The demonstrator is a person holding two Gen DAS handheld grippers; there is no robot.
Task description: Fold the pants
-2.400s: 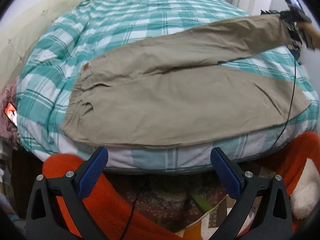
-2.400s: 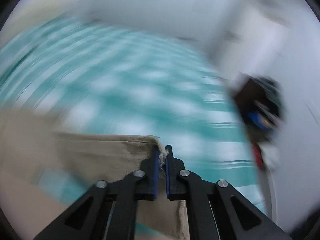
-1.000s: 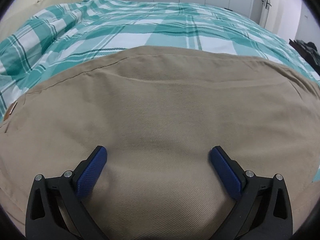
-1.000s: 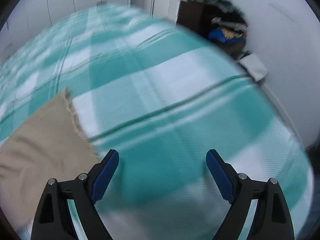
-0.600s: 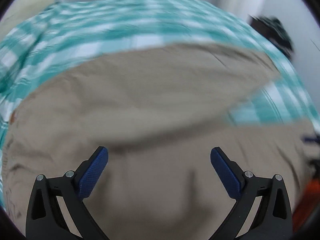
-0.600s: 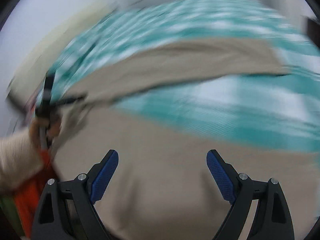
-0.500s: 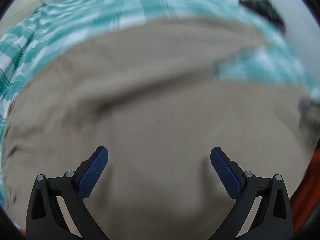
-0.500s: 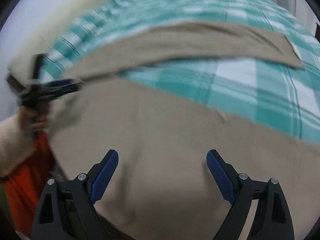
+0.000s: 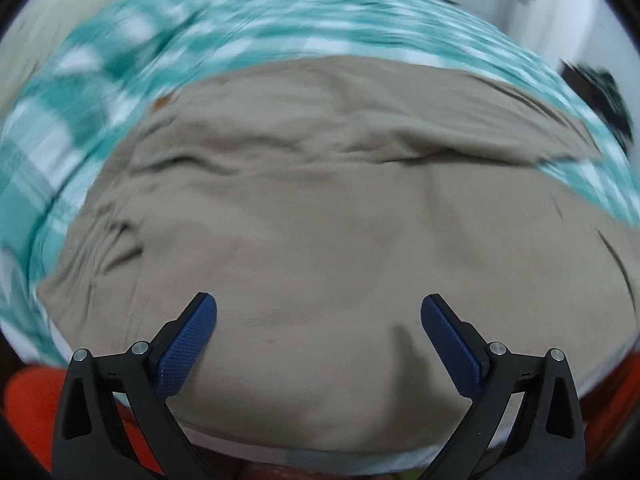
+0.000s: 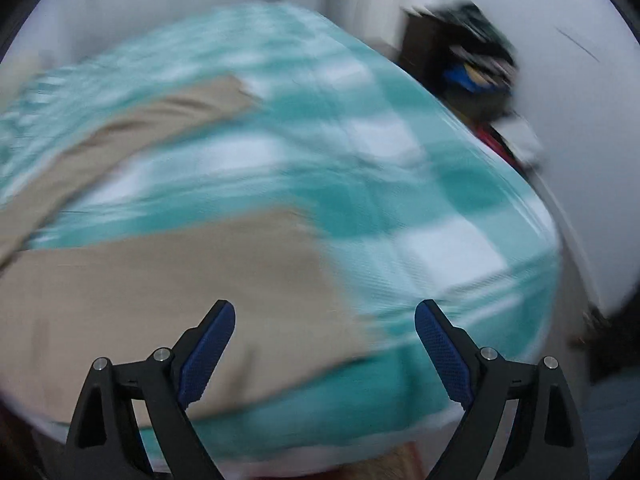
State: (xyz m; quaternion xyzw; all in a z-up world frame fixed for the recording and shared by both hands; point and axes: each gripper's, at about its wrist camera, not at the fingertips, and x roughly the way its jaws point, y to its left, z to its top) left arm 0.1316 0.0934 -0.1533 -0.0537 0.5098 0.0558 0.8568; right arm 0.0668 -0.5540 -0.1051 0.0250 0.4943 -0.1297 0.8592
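Khaki cotton pants [image 9: 320, 208] lie spread on the teal-and-white checked bed [image 9: 280, 24]; their small orange waistband label [image 9: 162, 101] is unreadable. Left claw [image 9: 319, 332] and right claw [image 10: 325, 334] gape empty above them.

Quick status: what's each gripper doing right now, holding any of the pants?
Left gripper: open, empty, above the khaki pants.
Right gripper: open, empty, over the pant leg's end on the plaid bedspread.

- The left gripper [image 9: 319, 322] points steeply down. Its two blue fingers [image 9: 188, 346] stand wide apart with nothing between them.
- The right gripper [image 10: 325, 326] points steeply down too, its jaws wide apart and holding nothing.
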